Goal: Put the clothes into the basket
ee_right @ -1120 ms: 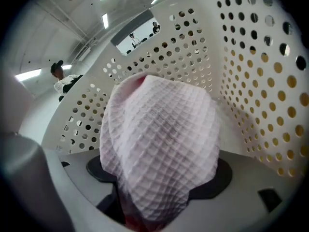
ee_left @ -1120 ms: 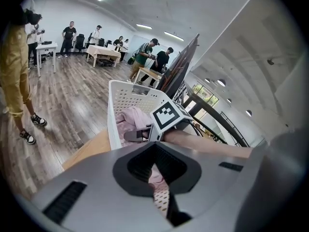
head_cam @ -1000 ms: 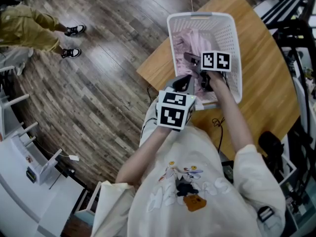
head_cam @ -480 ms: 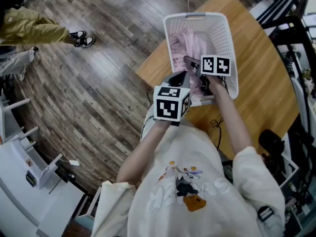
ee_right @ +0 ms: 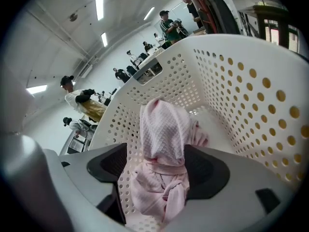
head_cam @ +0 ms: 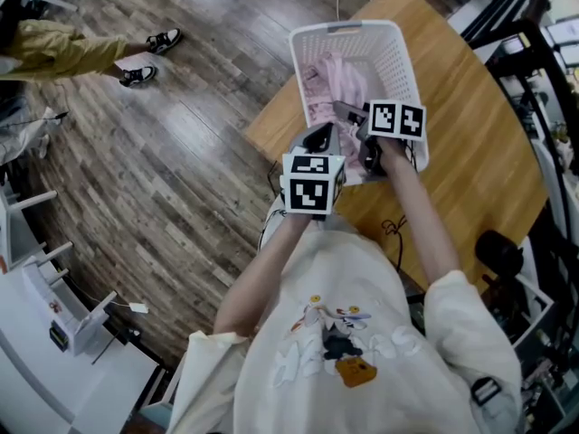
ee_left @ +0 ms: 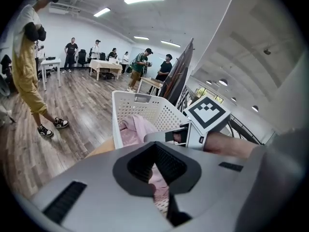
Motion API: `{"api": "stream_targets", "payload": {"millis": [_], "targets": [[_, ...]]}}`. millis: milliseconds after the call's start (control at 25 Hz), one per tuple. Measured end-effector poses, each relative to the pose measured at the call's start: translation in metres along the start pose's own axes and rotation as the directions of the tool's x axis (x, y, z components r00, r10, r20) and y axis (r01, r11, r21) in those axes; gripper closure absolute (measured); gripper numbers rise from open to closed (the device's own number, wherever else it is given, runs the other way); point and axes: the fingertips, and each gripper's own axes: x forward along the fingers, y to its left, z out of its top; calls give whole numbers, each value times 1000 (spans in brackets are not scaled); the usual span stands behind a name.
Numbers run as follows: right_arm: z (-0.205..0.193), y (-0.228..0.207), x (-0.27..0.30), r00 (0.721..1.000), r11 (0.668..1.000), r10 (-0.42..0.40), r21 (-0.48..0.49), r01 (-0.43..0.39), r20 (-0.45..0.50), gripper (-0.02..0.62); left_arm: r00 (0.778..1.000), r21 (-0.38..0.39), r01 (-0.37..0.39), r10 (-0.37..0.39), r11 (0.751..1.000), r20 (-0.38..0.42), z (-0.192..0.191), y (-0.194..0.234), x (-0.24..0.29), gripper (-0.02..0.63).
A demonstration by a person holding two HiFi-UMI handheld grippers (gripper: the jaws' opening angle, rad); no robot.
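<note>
A white perforated basket [head_cam: 348, 33] stands on a wooden table [head_cam: 470, 152] with pink clothes [head_cam: 330, 80] lying in it. In the head view my left gripper [head_cam: 324, 139] points over the basket's near rim, and my right gripper [head_cam: 349, 116] reaches inside it. The right gripper view has a pink waffle-knit garment [ee_right: 161, 129] pinched between the pads of the right gripper [ee_right: 161, 170], bunched above them and hanging below, inside the basket [ee_right: 251, 95]. In the left gripper view, pink cloth [ee_left: 157, 180] sits in the narrow gap of the left gripper [ee_left: 155, 170], the basket [ee_left: 145, 108] just beyond.
A dark cable [head_cam: 393, 229] lies on the table near its front edge. Black metal racks [head_cam: 534, 52] stand to the right. A person in khaki trousers [head_cam: 54, 48] is on the wood floor at the far left. Other people stand far back in the room [ee_left: 140, 64].
Both grippers have moved forward, deeper over the basket, the left one closing up beside the right. The person in khaki trousers has stepped along the floor.
</note>
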Motion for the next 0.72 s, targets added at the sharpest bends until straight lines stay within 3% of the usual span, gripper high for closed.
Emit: {"api": "stream_targets", "payload": {"millis": [200, 480, 720], "targets": [[5, 15, -21, 999, 999, 30, -39, -29, 31, 212, 1000, 16, -18, 18, 1000, 20, 4, 0, -2, 606], [0, 43, -32, 995, 980, 91, -180, -82, 44, 213, 998, 27, -44, 43, 999, 41, 5, -1, -2, 606], [-8, 55, -44, 997, 953, 52, -302, -31, 62, 340, 996, 91, -82, 78, 993, 40, -2, -7, -5, 606]]}}
